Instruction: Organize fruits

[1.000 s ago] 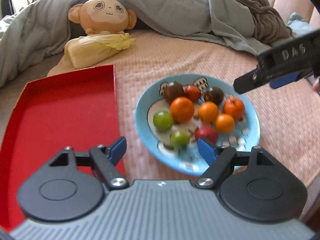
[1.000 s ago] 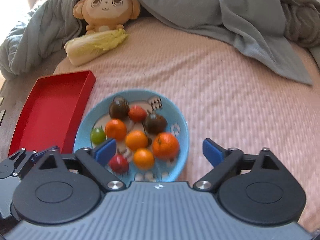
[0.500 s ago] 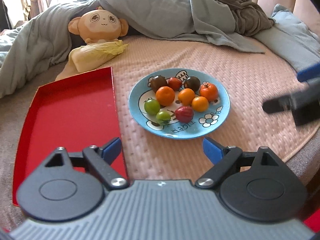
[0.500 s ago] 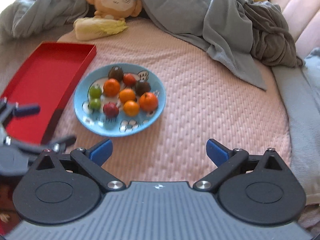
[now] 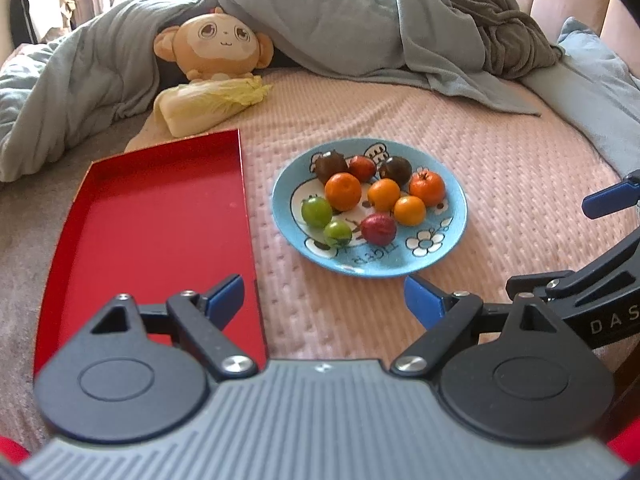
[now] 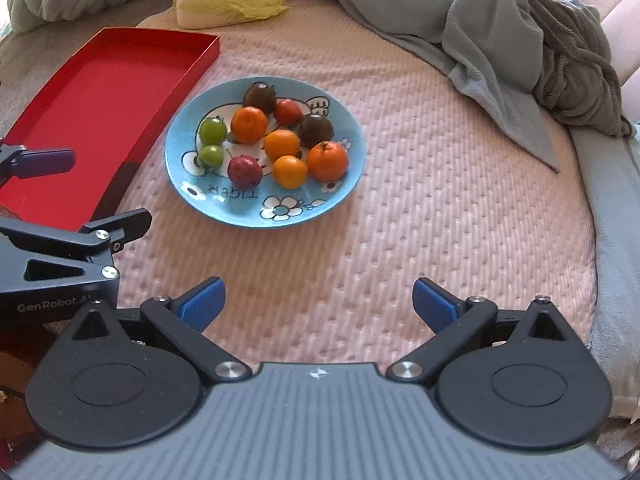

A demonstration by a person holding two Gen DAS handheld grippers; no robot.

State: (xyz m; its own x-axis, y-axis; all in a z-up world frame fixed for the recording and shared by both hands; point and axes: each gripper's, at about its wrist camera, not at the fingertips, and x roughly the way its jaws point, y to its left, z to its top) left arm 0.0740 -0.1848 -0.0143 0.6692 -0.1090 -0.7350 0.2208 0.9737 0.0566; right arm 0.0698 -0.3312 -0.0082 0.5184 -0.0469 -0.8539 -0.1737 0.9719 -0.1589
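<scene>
Both tongs are held wide open with nothing between the pads: left tongs (image 5: 323,300) over the inner edge of the red tray (image 5: 160,216), right tongs (image 6: 318,300) over the pink bedspread (image 6: 440,200). The fruits (image 5: 372,196) are piled on the blue plate (image 5: 452,240) – orange, green, red and dark ones – just beside the tray, not touching it. A plush monkey (image 5: 216,46) and a cabbage (image 5: 208,100) are seen behind, against the grey blanket (image 5: 340,20).
</scene>
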